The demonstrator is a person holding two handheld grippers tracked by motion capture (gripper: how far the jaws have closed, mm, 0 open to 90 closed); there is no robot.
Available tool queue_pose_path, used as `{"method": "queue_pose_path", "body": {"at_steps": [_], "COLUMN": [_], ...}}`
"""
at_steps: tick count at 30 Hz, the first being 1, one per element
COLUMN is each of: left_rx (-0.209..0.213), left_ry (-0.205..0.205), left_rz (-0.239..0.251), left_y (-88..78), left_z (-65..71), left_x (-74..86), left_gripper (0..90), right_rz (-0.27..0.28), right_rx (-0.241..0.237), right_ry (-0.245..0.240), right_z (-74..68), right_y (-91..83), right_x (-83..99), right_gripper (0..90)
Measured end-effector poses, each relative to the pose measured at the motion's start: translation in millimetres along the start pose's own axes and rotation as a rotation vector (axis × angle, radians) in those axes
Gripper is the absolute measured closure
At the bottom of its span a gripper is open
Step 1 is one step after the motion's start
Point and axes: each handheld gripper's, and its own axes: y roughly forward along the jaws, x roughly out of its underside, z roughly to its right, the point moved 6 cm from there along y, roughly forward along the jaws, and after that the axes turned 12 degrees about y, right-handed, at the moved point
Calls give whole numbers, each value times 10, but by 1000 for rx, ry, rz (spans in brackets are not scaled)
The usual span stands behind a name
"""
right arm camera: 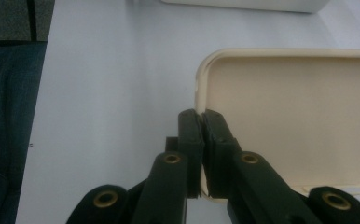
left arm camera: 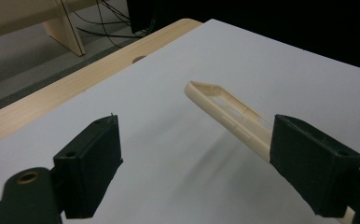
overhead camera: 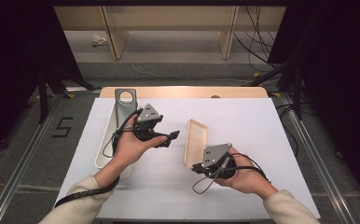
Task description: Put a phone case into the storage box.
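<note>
A beige phone case (overhead camera: 196, 142) stands tilted above the white table sheet (overhead camera: 252, 126), its hollow side facing right. My right gripper (overhead camera: 197, 166) is shut on its near rim; in the right gripper view the closed pads (right arm camera: 190, 135) pinch the rim of the case (right arm camera: 299, 116) by a rounded corner. My left gripper (overhead camera: 169, 139) hovers left of the case, pointing at it. In the left gripper view it (left arm camera: 206, 163) is open with nothing between the pads (left arm camera: 92, 158), and the case (left arm camera: 225, 109) runs past its right pad.
A white tray (overhead camera: 104, 149) lies along the sheet's left edge, under my left hand. A grey metal plate with a round hole (overhead camera: 124, 105) rests at its far end. The wooden table edge (overhead camera: 183, 92) borders the sheet at the back.
</note>
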Motion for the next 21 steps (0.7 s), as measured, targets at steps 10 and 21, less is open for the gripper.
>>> {"method": "queue_pose_path", "body": {"at_steps": [10,21], "left_rx": [29,50], "left_ry": [3,-32], "left_rz": [-17,-44], "left_y": [127,282], "left_z": [45,91], "left_x": [-37,-76], "left_gripper": [165,180], "right_rz": [1,4], "right_rx": [5,3], "right_ry": [-12,-25], "right_z": [-14,-40], "right_y": [12,25], "right_x": [-22,-52], "right_gripper": [875,875]}}
